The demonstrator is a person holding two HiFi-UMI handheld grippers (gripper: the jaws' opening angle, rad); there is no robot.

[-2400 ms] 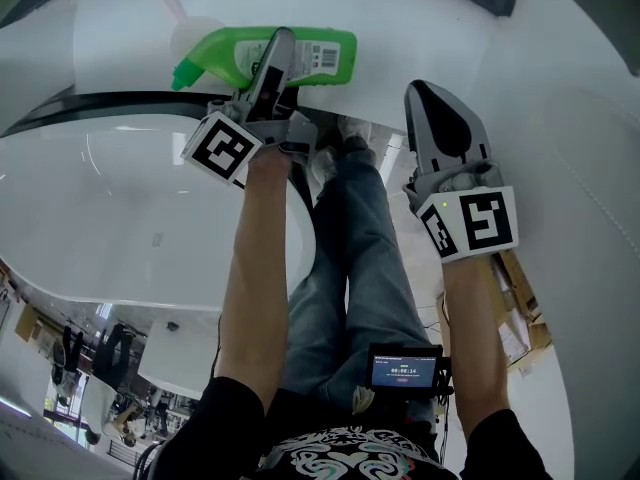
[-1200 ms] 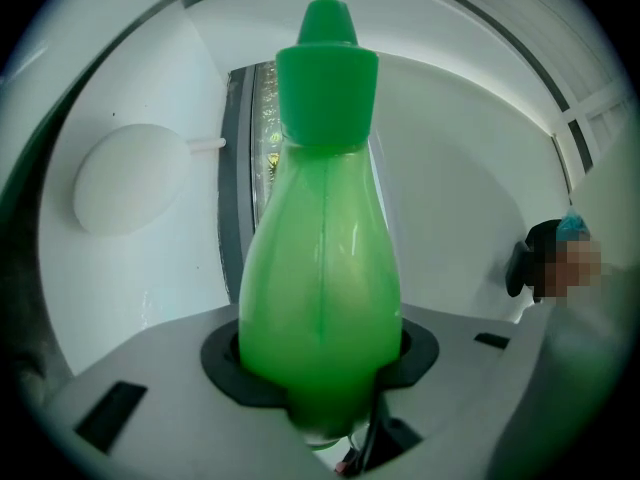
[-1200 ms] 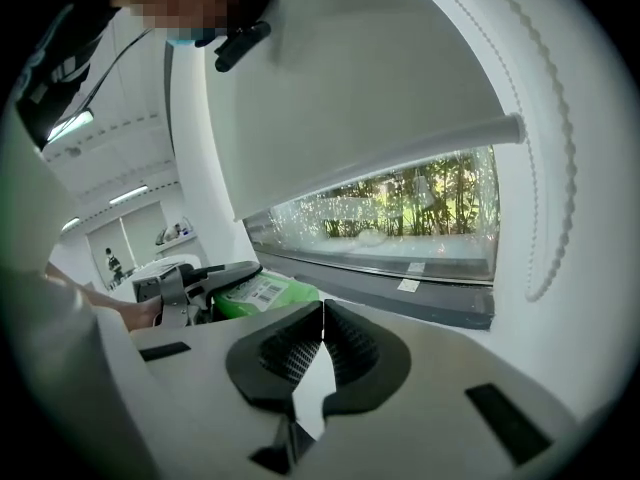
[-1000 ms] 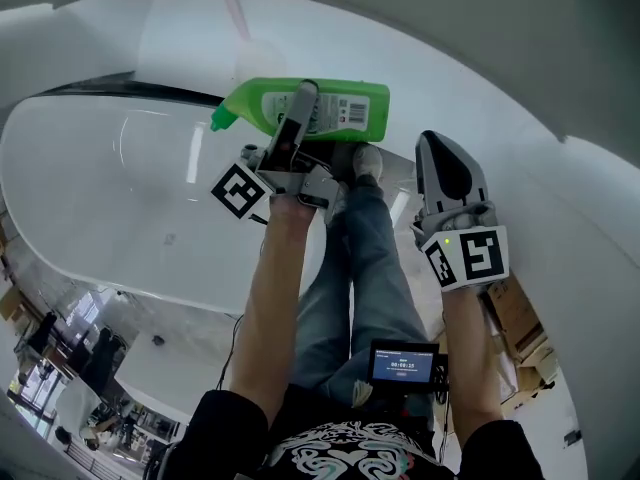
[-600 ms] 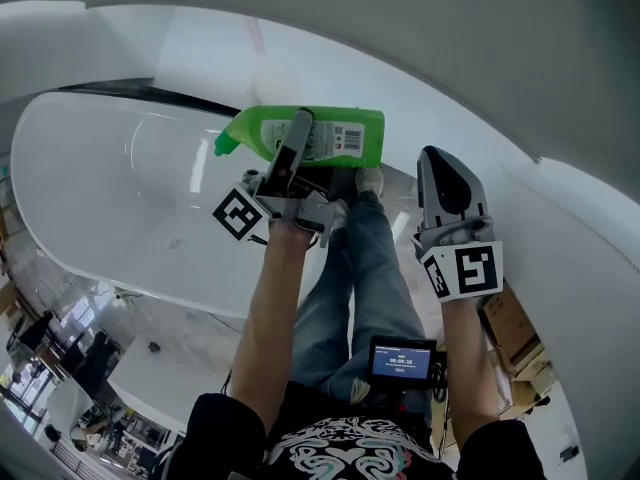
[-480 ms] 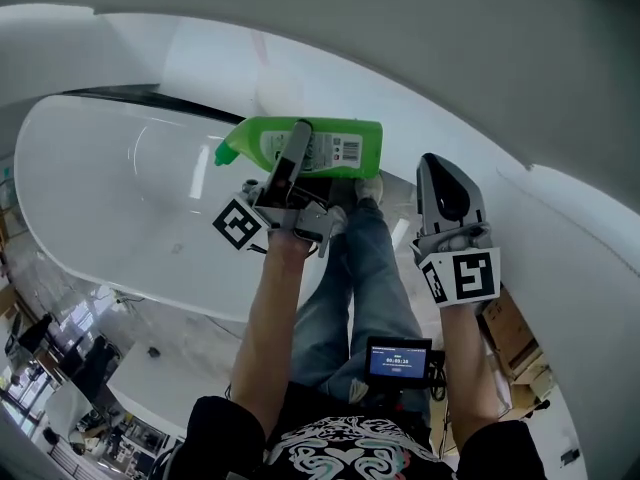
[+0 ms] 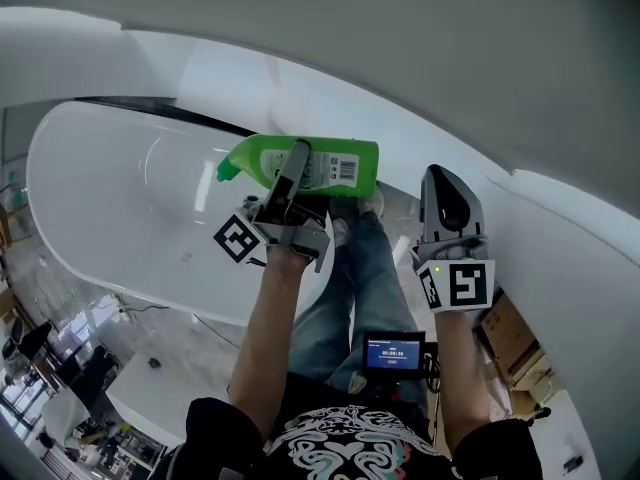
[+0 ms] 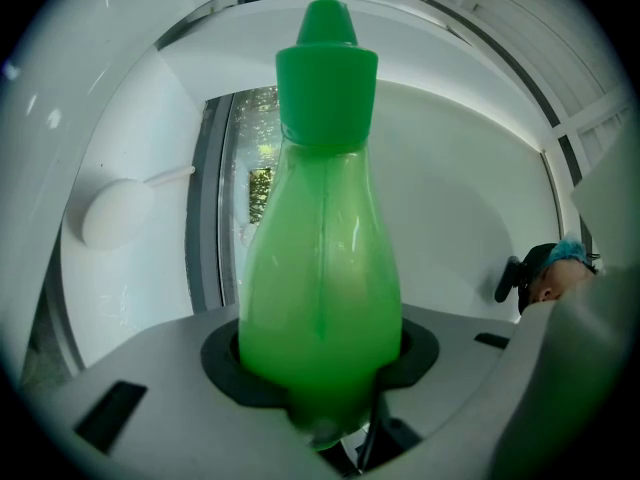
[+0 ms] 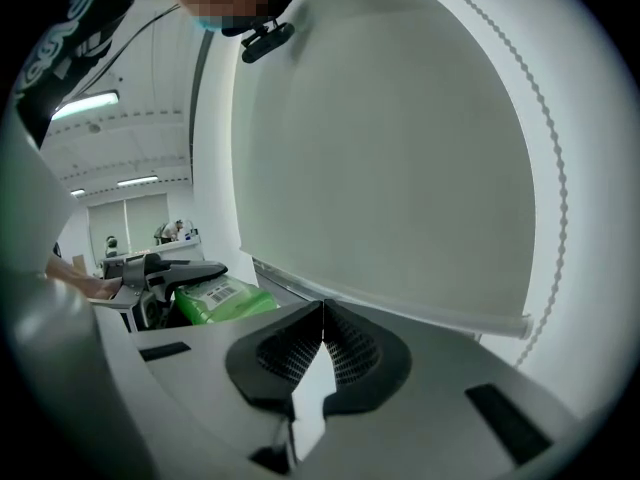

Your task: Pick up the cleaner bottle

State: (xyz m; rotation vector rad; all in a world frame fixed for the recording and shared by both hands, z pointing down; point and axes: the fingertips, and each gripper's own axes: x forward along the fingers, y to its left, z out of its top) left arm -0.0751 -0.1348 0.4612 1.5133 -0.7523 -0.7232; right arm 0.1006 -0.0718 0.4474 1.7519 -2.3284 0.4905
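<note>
At the waist a small screen is lit, but its readout is too small to be read. A square black-and-white marker is carried on each gripper's cube.

The right gripper is held empty, its ribbed pads brought together so that they touch. The left gripper is clamped across the middle of the green bottle, the jaws standing wide around its body. The bottle is held on its side, cap toward the head view's left. It is seen in front of the near end of the white tub.

A white label with a barcode is seen on the bottle near its base. Its other print cannot be made out, and no brand name can be read. The lower jaw is hidden under the bottle in the head view. The bottle's base is cut off behind the jaws in the left gripper view.
</note>
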